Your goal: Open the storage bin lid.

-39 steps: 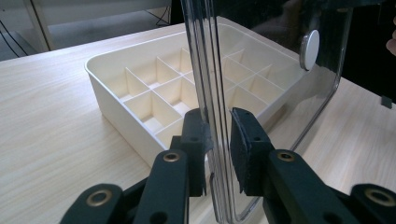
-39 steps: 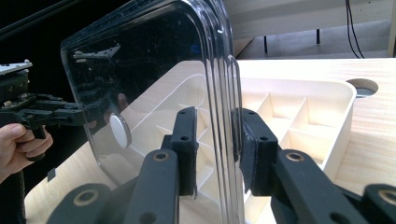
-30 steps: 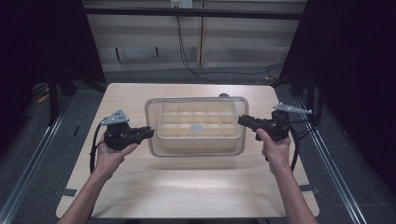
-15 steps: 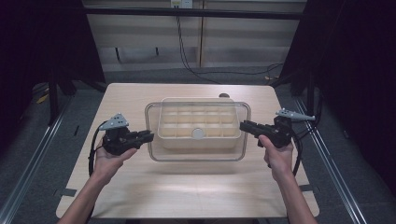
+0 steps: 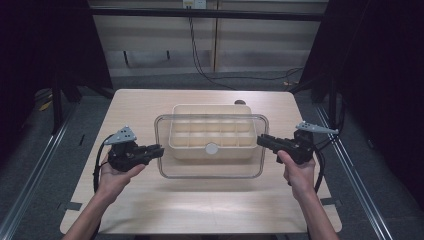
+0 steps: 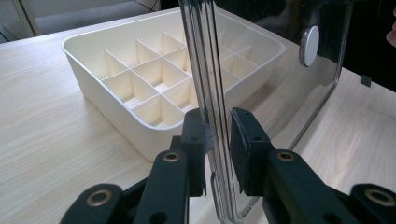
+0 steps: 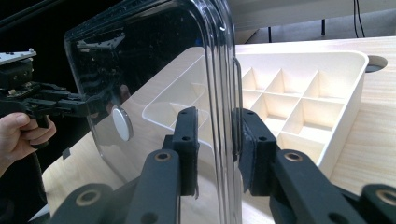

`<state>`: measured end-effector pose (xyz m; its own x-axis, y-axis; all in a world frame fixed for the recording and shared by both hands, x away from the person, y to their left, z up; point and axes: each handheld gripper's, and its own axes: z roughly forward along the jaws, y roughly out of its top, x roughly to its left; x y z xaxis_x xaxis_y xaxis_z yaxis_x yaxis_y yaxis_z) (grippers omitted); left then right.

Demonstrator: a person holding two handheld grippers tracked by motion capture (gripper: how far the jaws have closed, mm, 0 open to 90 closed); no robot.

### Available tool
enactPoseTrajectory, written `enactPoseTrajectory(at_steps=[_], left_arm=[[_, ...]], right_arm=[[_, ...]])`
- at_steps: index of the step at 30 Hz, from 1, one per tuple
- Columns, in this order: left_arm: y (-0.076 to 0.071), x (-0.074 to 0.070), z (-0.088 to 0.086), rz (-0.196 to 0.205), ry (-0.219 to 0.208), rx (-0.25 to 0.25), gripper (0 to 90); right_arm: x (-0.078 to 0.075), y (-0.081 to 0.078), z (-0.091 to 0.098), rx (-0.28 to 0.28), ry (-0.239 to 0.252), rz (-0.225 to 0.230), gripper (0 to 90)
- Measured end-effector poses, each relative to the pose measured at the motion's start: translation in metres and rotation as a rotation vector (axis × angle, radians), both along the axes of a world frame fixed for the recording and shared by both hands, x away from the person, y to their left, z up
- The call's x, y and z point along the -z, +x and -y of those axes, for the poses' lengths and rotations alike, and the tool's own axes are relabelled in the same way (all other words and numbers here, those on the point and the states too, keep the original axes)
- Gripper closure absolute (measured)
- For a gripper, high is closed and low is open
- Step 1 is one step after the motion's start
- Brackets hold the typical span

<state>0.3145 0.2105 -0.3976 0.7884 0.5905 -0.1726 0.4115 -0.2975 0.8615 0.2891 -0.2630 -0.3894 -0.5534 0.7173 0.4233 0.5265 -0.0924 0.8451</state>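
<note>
A clear lid [image 5: 210,171] with a round white knob [image 5: 212,148] hangs over a cream divided tray [image 5: 210,111] at the table's middle; the tray's far rim shows beyond the lid. My left gripper [image 5: 159,150] is shut on the lid's left edge, and my right gripper [image 5: 261,140] is shut on its right edge. In the left gripper view the pads of the left gripper [image 6: 217,135] pinch the lid [image 6: 280,60] on edge, with the tray [image 6: 93,79] behind. In the right gripper view the right gripper [image 7: 215,135] clamps the lid [image 7: 154,70] beside the tray [image 7: 336,121].
The wooden table [image 5: 200,210] has bare room around the tray. A small round hole [image 5: 240,102] sits just behind the tray's far right corner. Metal rails run along the floor on both sides, and cables lie behind the table.
The lid and both grippers have shifted a little toward the near edge in the high view, baring the tray's far rim. Both grips are unchanged.
</note>
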Motion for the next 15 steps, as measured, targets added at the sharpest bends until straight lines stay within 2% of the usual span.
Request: enactPoseTrajectory(at_steps=[10,15], left_arm=[[-0.001,0.008,0.002,-0.03,-0.002,0.014,76.2],[-0.004,0.009,0.004,-0.03,0.005,0.026,76.1]], right_arm=[[0.002,-0.009,0.001,-0.004,0.002,-0.009,72.4],[0.006,-0.014,0.004,-0.003,0.002,-0.014,72.7]])
